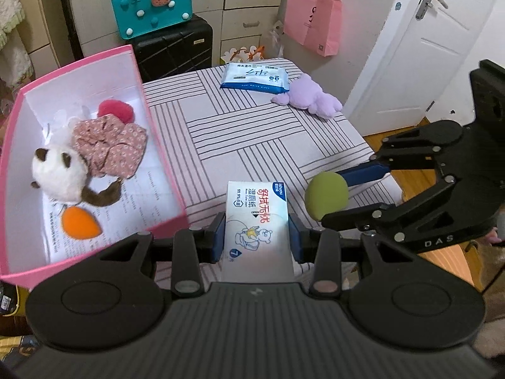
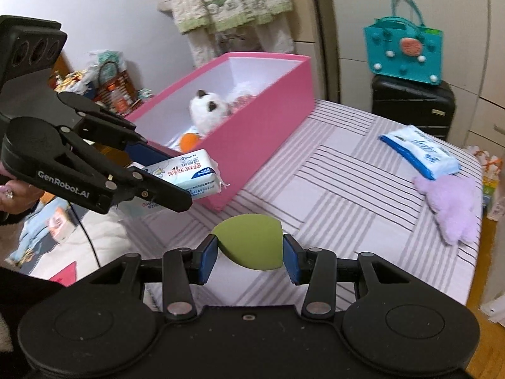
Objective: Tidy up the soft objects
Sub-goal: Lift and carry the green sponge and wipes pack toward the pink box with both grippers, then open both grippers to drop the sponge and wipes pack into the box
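Gripping, left: left gripper [image 1: 257,235] has its jaws clenched on the small wet-wipe pack [image 1: 257,221], blue pads pressing both long edges; the pack is lifted clear of the striped surface, just beside the near corner of the pink box [image 1: 164,170].
Gripping, right: right gripper [image 2: 249,254] has its jaws clenched on the green sponge [image 2: 247,243], one pad against each side; the sponge is held above the striped surface.
Grippers together: in the left wrist view the right gripper [image 1: 339,197] comes in from the right with the green sponge [image 1: 326,199] near the small pack, not touching it.
Hand: part of a hand [image 2: 14,197] shows behind the left gripper [image 2: 176,178] in the right wrist view.
Pink box: open-topped, white inside, standing on the striped surface.
Box contents: panda plush [image 1: 60,170], pink floral cloth [image 1: 110,145], red pom-pom [image 1: 115,112], orange sponge [image 1: 80,222], all lying on printed paper.
Striped surface: striped cover [image 1: 252,139], white with dark lines.
Far end: large blue wipe pack [image 1: 255,75] lies flat, with the purple plush [image 1: 311,98] just beside it at the far right edge.
Background: teal bag [image 1: 151,3] sits on a black suitcase [image 1: 176,47]; a pink paper bag [image 1: 312,20] hangs near the white door [image 1: 426,44].
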Available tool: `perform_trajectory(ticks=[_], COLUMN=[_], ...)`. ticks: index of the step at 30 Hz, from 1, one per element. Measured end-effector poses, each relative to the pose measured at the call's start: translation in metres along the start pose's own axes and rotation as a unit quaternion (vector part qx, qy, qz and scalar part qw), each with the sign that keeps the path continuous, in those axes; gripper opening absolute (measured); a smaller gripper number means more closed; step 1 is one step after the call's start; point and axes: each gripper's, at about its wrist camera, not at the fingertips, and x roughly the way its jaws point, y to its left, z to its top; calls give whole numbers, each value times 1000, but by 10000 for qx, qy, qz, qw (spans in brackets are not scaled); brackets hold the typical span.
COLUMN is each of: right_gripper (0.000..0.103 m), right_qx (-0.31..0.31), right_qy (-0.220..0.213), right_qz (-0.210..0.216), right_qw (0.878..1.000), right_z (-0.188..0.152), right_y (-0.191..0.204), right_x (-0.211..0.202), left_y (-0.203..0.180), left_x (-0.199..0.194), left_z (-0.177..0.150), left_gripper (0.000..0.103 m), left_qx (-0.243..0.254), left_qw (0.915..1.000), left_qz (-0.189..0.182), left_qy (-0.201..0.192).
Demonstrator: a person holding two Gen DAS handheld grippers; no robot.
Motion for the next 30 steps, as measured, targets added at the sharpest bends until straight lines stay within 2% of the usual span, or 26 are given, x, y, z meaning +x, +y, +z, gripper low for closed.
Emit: perform_trajectory(ticks=[4, 9, 18, 24, 30], right_gripper=[49, 49, 49, 49, 49], right_qx=[-79, -185, -394, -561, -605], right_qy=[28, -46, -335, -634, -728], right_qz=[234, 424, 445, 108, -37], right_qw=[9997, 9989, 9977, 9964, 9955], right_z=[8, 24, 70, 105, 133], right_y=[12, 26, 37, 40, 34], right_x=[1, 5, 17, 33, 62], left_y=[10, 26, 84, 126, 148], left_x=[-20, -42, -58, -35, 8], left_z=[-7, -16, -7, 0, 11], left_gripper=[39, 39, 39, 39, 39], left_qx=[-157, -348, -750, -1015, -1109], left_qw=[9999, 9989, 9942, 9912, 9922], left_qz=[-51, -131, 44, 194, -81], left_qy=[-29, -290, -767, -829, -555])
